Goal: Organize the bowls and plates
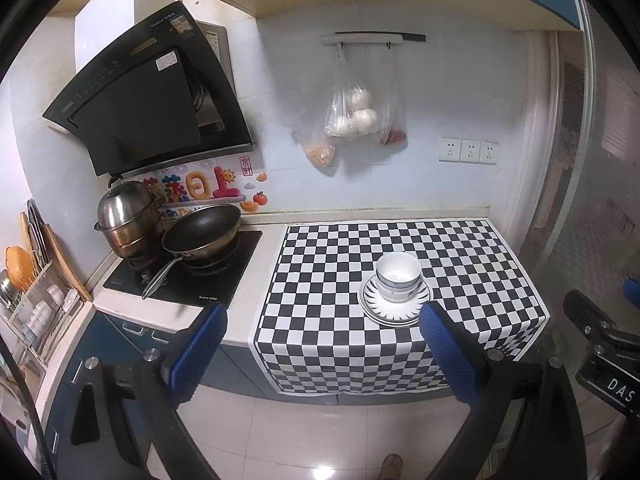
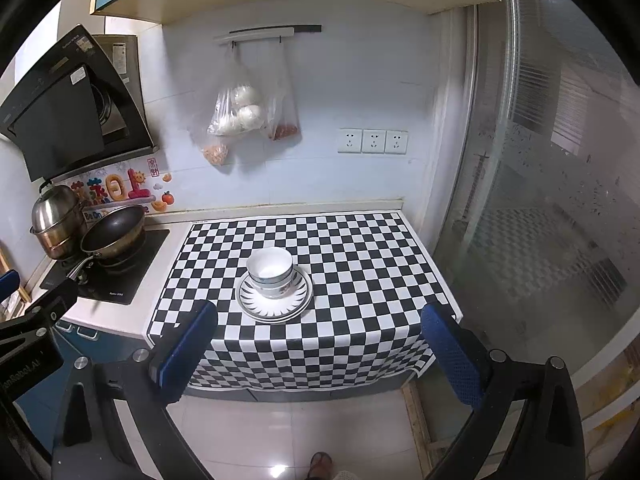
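your left gripper (image 1: 320, 356) and right gripper (image 2: 320, 352) both sit at the bottom of their frames with the blue pads spread wide and nothing between them, back from the counter edge. the task's things are one stack at the middle of the checkered cloth (image 2: 360, 248): bowls (image 2: 270, 270) nested on plates (image 2: 276, 302), just right of centre in the left wrist view (image 1: 398, 280). you can count at least two bowls and two plate rims; the exact number cannot be told. three wall sockets (image 2: 373, 141) line up at right of centre, three plastic bags (image 2: 244, 114) hang from a rail above. at the left edge, one pot (image 2: 56, 218) and one pan (image 2: 114, 232) sit on the stove. writing: "DAS" on the other gripper at the right edge of the left view; the hood's label is too small to read.
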Motion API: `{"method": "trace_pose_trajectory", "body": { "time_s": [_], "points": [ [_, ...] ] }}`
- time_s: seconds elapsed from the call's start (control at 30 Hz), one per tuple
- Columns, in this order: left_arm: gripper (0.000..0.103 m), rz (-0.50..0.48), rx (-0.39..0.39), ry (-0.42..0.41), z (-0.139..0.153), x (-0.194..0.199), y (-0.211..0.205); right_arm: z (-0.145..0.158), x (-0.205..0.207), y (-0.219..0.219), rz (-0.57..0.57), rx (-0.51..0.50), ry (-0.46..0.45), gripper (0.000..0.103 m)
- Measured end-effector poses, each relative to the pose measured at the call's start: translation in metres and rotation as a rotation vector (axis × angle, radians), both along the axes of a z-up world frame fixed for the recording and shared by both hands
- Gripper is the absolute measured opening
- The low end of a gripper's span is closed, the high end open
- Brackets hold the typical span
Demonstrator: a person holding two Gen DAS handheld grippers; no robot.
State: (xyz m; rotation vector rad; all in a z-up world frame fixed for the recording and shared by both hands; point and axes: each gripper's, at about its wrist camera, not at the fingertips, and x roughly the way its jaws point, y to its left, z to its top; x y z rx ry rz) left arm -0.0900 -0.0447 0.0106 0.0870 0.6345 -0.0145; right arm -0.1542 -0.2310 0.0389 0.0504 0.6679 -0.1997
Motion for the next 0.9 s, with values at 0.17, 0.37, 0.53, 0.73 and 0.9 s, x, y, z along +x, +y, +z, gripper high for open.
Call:
{"method": "trace_pose_trajectory", "body": {
  "time_s": [0.17,0.37,0.53,0.73,0.9],
  "points": [
    [0.099,0.001,-0.001,-0.001,0.000,-0.001,0.002,0.000,-0.001,0.001,-0.005,-0.005,-0.003,0.103],
    [0.099,-0.002,0.000,-0.005,0.000,0.000,0.003,0.001,0.001,-0.001,-0.004,-0.005,-0.003,0.103],
    [0.099,-0.010,0.004,-0.009,0.000,0.006,0.004,0.001,0.004,-0.001,-0.006,-0.004,-0.001,0.103],
    [0.099,-0.016,0.009,-0.012,0.000,0.009,0.002,0.001,0.009,-0.006,-0.009,-0.005,-0.006,0.103],
    [0.098,-0.017,0.007,-0.011,0.000,0.010,0.002,-0.001,0.011,-0.008,-0.012,-0.011,-0.008,0.103]
  ]
}}
